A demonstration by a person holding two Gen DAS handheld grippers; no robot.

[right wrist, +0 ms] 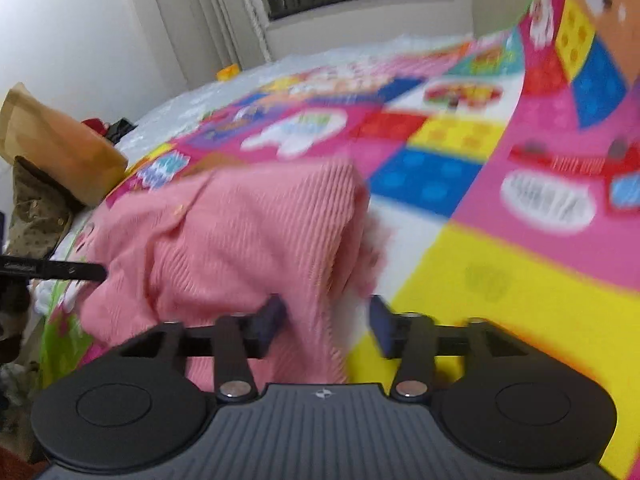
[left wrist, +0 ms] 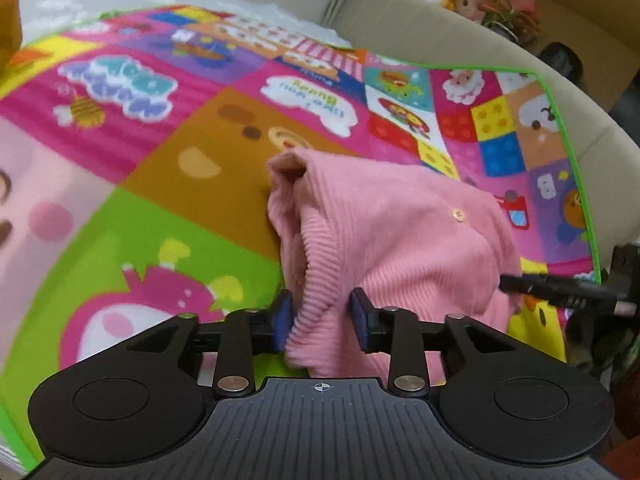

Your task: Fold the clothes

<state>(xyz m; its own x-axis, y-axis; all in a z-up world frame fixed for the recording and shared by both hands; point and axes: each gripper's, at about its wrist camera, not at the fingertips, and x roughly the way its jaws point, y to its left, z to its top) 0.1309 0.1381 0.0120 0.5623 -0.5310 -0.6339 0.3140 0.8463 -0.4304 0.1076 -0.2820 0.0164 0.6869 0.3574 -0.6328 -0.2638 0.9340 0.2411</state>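
The left gripper (left wrist: 320,318), a black claw with blue pads, has its two fingers partly closed, with a bunched ribbed edge of the pink knitted cardigan (left wrist: 392,232) between them. The cloth fills the gap, so it looks held. The right gripper (right wrist: 328,324) is a bit wider. Pink cloth lies against its left pad, but there is a gap before the right pad, and the picture is blurry, so I cannot tell if it has a real hold.

The cardigan hangs up off the mat between the two claws, straight in front of each one. Its long side runs from one claw across to the other, so both are just as near. I think the next move is to carry this held edge forward and lay it down.

The cardigan is soft, with thin ribs and a small round button (left wrist: 457,213). Under it lies the bright cartoon play mat (left wrist: 224,136), flat and smooth, with a green border.
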